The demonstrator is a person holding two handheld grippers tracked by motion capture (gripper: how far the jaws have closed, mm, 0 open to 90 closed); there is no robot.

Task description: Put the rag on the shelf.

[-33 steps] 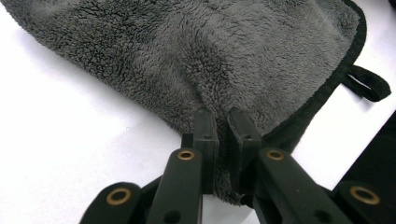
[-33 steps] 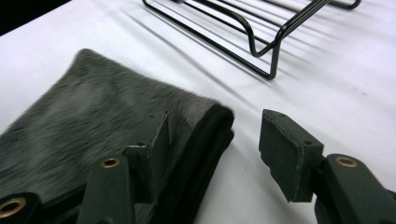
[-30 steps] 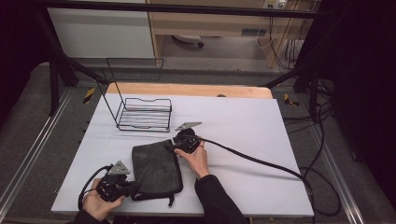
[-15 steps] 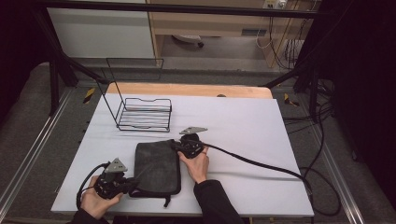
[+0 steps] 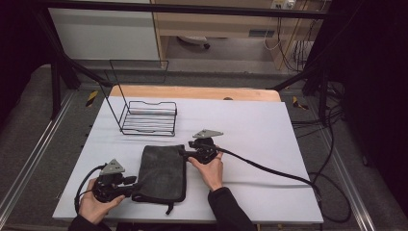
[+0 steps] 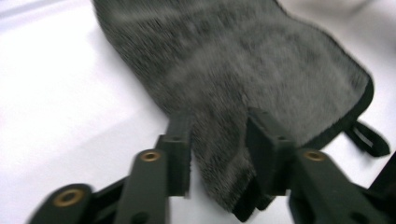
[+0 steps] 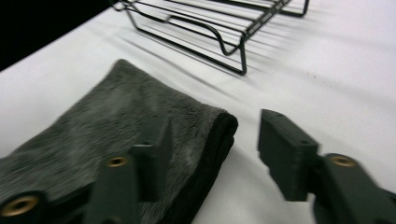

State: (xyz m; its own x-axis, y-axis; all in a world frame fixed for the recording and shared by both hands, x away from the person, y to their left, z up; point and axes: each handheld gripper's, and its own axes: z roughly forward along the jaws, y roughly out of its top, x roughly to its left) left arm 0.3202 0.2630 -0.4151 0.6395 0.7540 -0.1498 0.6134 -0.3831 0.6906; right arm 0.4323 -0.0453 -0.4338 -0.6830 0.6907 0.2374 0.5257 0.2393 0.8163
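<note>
Towel: a dark grey folded towel (image 5: pixel 161 172) lies flat on the white table (image 5: pixel 250 125), a little toward 7 o'clock from the table's middle; a short black hanging loop (image 5: pixel 169 209) sticks out at its 6 o'clock edge.
Left gripper: the left gripper (image 5: pixel 129 184) sits at the towel's 8 o'clock corner, held low over the table by the person's left hand (image 5: pixel 96 204). In the left gripper view its jaws stand at a middling gap with the towel's corner between them (image 6: pixel 219 154); whether the pads press the cloth I cannot tell.
Right gripper: the right gripper (image 5: pixel 185 153) is at the towel's 1 o'clock corner, in the right hand (image 5: pixel 209 171). In the right gripper view the jaws are spread wide, one over the pile of the towel (image 7: pixel 140 130), the other over bare table just beside the folded corner.
Rack: a black wire rack (image 5: pixel 144 115) stands at 11 o'clock from the towel, apart from it.
Cable: a black cable (image 5: pixel 269 171) trails from the right gripper toward 4 o'clock.
</note>
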